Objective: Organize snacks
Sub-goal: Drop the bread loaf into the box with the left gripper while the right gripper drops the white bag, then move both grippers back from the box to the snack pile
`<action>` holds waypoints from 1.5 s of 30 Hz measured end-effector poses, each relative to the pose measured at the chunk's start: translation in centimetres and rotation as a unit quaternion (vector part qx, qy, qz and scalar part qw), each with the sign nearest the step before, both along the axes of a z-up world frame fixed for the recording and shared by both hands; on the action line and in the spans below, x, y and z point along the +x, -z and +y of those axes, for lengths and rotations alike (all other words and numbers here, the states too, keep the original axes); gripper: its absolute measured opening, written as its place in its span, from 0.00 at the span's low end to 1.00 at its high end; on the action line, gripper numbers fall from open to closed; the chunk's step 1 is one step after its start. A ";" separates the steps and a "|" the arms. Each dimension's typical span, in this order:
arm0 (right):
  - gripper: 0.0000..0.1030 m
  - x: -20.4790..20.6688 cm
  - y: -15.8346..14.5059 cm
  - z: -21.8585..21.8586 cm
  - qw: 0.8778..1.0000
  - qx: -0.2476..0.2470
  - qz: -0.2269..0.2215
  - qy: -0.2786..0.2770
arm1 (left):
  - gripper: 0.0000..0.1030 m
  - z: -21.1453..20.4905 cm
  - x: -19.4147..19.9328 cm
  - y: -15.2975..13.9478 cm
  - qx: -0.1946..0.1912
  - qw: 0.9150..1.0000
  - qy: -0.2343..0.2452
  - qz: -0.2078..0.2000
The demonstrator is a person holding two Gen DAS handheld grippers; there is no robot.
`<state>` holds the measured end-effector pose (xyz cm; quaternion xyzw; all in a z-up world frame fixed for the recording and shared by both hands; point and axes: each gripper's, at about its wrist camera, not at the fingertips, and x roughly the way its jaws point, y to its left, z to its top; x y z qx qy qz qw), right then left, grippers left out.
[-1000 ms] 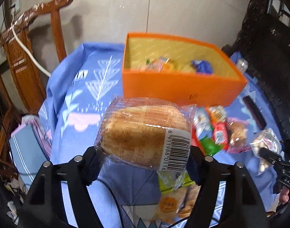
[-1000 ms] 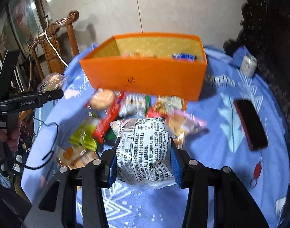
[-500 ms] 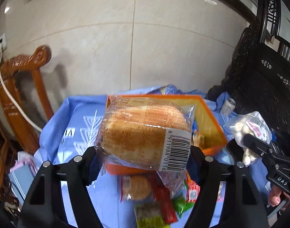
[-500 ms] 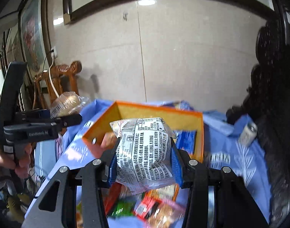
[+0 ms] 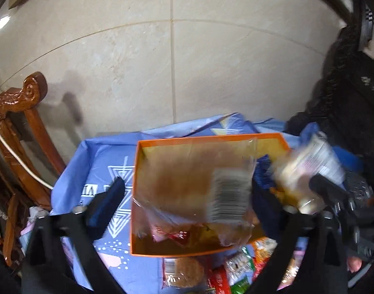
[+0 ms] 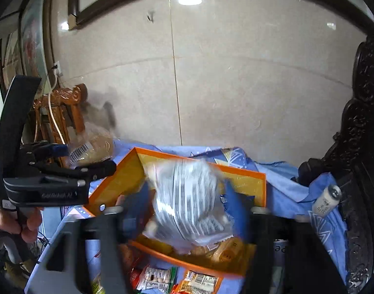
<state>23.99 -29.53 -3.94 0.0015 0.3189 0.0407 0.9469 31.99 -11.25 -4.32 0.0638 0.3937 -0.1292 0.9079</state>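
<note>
The bread packet point(image 5: 192, 188) hung blurred between the fingers of the left gripper point(image 5: 187, 196), right over the open orange box point(image 5: 138, 196), and those fingers stood wide, the left pad clear of the wrapper, so it looked released rather than gripped. Over on the other side, the white printed packet point(image 6: 187, 196) smeared between the spread fingers of the right gripper point(image 6: 187, 210), also above the box; whether either pad touched it could not be told through the blur, though the gap was plainly broad. The step in hand seemed to be dropping both packets into the box, and doing it well meant letting go only with each packet inside the rim, the jaws fully apart so no wrapper snagged a pad, and the two tools kept from knocking each other, for they sat just beside one another over the same opening. Count them: two grippers, two packets in the air, one orange box, with several snacks already lying on its floor, too blurred to number. Below the near wall, on the blue cloth point(image 5: 101, 161), a loose pile point(image 6: 172, 279) waited, at least four wrappers showing. Off to the right of the right gripper, one small white bottle point(image 6: 326, 199) lay; far to the left, one carved wooden chair point(image 5: 22, 127).
</note>
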 end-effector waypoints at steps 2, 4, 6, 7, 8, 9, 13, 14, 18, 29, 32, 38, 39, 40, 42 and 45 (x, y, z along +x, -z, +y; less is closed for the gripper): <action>0.84 0.2 0.1 -0.2 1.000 0.014 0.002 0.009 | 0.95 -0.1 0.2 0.2 0.001 1.000 -0.004 0.002; 0.84 -0.1 0.1 -0.1 1.000 0.018 0.000 0.009 | 0.95 -0.2 -0.1 0.1 -0.003 1.000 -0.003 -0.001; 0.84 -0.6 0.2 0.1 1.000 0.011 0.001 0.007 | 0.95 -0.1 -0.6 0.1 -0.003 1.000 0.001 -0.002; 0.84 -0.8 0.2 0.2 1.000 0.010 0.002 0.007 | 0.96 -0.1 -0.8 0.0 -0.004 1.000 0.001 -0.002; 0.84 -1.2 0.2 0.3 1.000 0.011 0.002 0.008 | 0.96 0.1 -1.0 -0.1 -0.006 1.000 0.000 -0.001; 0.84 -1.6 0.1 0.2 1.000 0.012 0.001 0.008 | 0.96 0.3 -1.4 -0.2 -0.010 1.000 -0.001 0.000; 0.84 -3.6 -0.2 0.0 1.000 0.015 -0.003 0.013 | 0.96 1.0 -3.0 -0.9 -0.027 1.000 -0.003 -0.001; 0.84 -3.9 -0.2 -0.1 1.000 0.015 -0.002 0.015 | 0.96 1.2 -3.4 -1.0 -0.029 1.000 -0.003 -0.002; 0.84 -5.6 -0.3 -0.4 1.000 0.019 -0.003 0.023 | 0.96 2.1 -5.5 -1.3 -0.035 0.999 -0.004 -0.006; 0.85 -10.5 3.0 -1.7 0.997 0.039 0.042 0.059 | 0.96 5.3 -10.9 0.3 -0.040 0.999 -0.015 0.007; 0.85 -11.7 5.2 -1.9 0.994 0.039 0.064 0.075 | 0.96 6.2 -12.1 1.5 -0.038 0.999 -0.020 0.021; 0.83 -13.1 11.4 -2.5 0.983 0.052 0.138 0.113 | 0.96 7.4 -14.1 3.6 -0.023 0.999 -0.028 0.036; 0.82 -13.2 12.2 -2.6 0.981 0.058 0.148 0.116 | 0.96 7.5 -14.3 3.8 -0.020 0.999 -0.027 0.038; 0.82 -13.2 13.2 -2.6 0.978 0.063 0.159 0.121 | 0.96 7.7 -14.6 4.1 -0.018 0.999 -0.027 0.041; 0.82 -13.1 14.6 -2.5 0.974 0.067 0.175 0.130 | 0.96 8.0 -15.0 4.5 -0.016 0.999 -0.026 0.044; 0.82 -12.8 16.1 -2.3 0.969 0.070 0.190 0.140 | 0.96 8.4 -15.4 5.0 -0.011 0.998 -0.027 0.052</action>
